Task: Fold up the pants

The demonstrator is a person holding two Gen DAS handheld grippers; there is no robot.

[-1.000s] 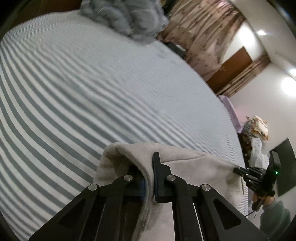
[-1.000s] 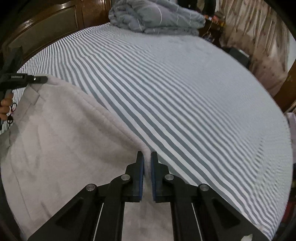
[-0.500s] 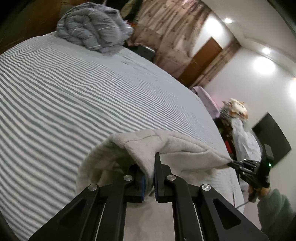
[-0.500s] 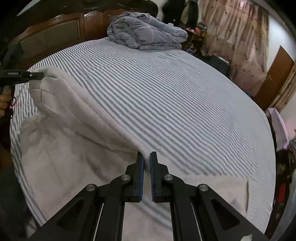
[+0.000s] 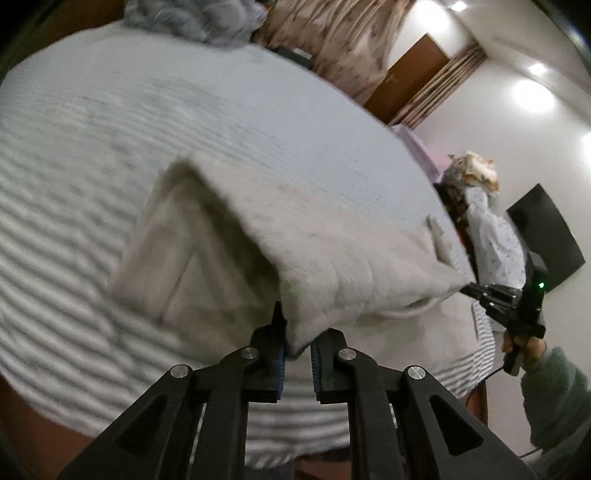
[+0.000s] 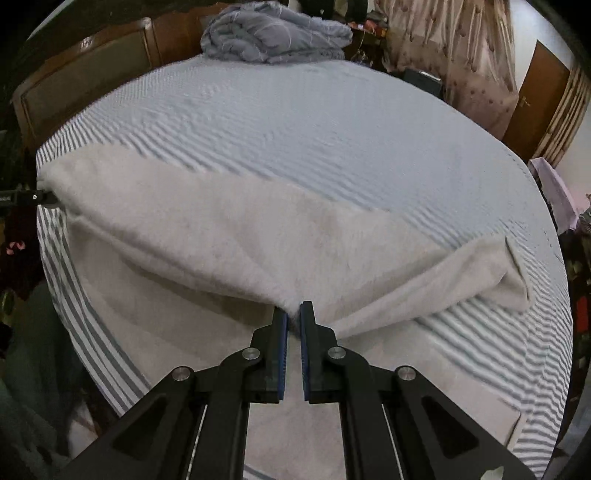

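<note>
A corner of the pale grey pants (image 5: 332, 258) is being pinched between the black fingers of the left gripper (image 5: 297, 343), with the jaws closed tightly on the fleecy fabric. In the right wrist view, the right gripper (image 6: 292, 325) is likewise being kept clamped on an edge of the same pants (image 6: 229, 236), its blue-lined pads pressed against the cloth. The garment is being held up between the two grippers, so that a long fold of it is being stretched above the layer lying flat beneath. The lower layer of the pants is being supported by the bed (image 6: 332, 122), near the bed's closest edge, and one pant end is being left draped over the striped sheet towards the bed's right side. In the left wrist view, the right gripper (image 5: 476, 293) is being seen at the far corner of the lifted fold, gripped by a hand (image 5: 524, 349) in a green sleeve. The picture there is being blurred by motion. A rolled grey quilt (image 6: 277, 33) is being kept at the far end of the bed, against the dark wooden headboard (image 6: 85, 85). Beyond the bed, patterned curtains (image 6: 461, 48) and a brown door (image 6: 535, 96) are being shown.
</note>
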